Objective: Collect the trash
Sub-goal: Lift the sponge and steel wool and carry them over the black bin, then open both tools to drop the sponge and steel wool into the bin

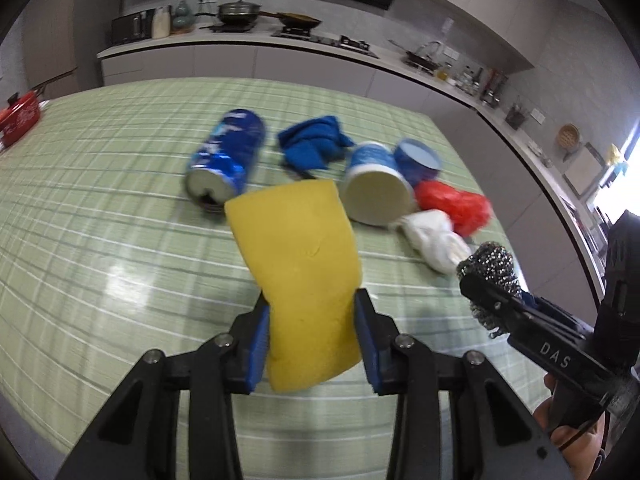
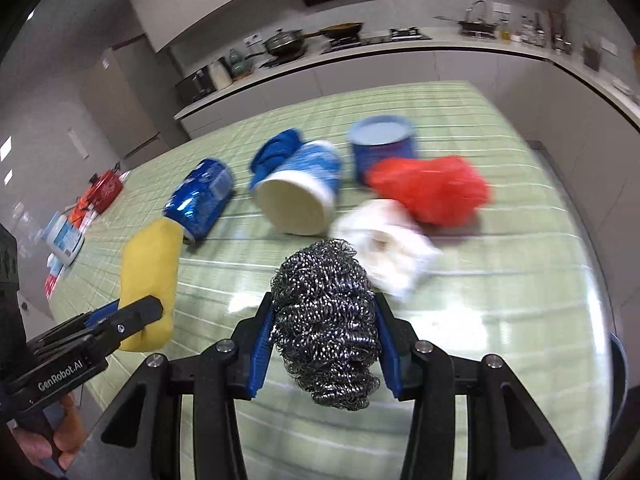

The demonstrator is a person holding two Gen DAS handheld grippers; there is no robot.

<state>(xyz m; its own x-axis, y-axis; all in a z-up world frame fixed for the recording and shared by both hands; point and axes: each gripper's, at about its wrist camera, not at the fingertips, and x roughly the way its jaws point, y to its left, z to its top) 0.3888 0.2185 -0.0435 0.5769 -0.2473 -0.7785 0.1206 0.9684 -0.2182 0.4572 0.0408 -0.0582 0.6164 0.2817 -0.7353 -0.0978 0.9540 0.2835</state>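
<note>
My left gripper [image 1: 312, 300] is shut on a yellow sponge [image 1: 304, 264], held above the green checked tablecloth [image 1: 100, 240]. My right gripper [image 2: 324, 308] is shut on a steel wool scourer [image 2: 324, 312]; it also shows at the right of the left wrist view [image 1: 490, 268]. The sponge shows at the left of the right wrist view [image 2: 150, 280]. On the table ahead lie a crushed blue can [image 1: 228, 156], a blue cloth [image 1: 312, 146], a tipped blue-and-white paper cup [image 1: 376, 184], a blue tub [image 1: 416, 160], a red plastic wad [image 1: 456, 202] and a white crumpled tissue [image 1: 434, 240].
A red box [image 1: 20, 118] sits at the table's far left edge. Small packets [image 2: 64, 240] lie along the left edge in the right wrist view. A kitchen counter [image 1: 248, 40] with pots and a stove runs behind the table.
</note>
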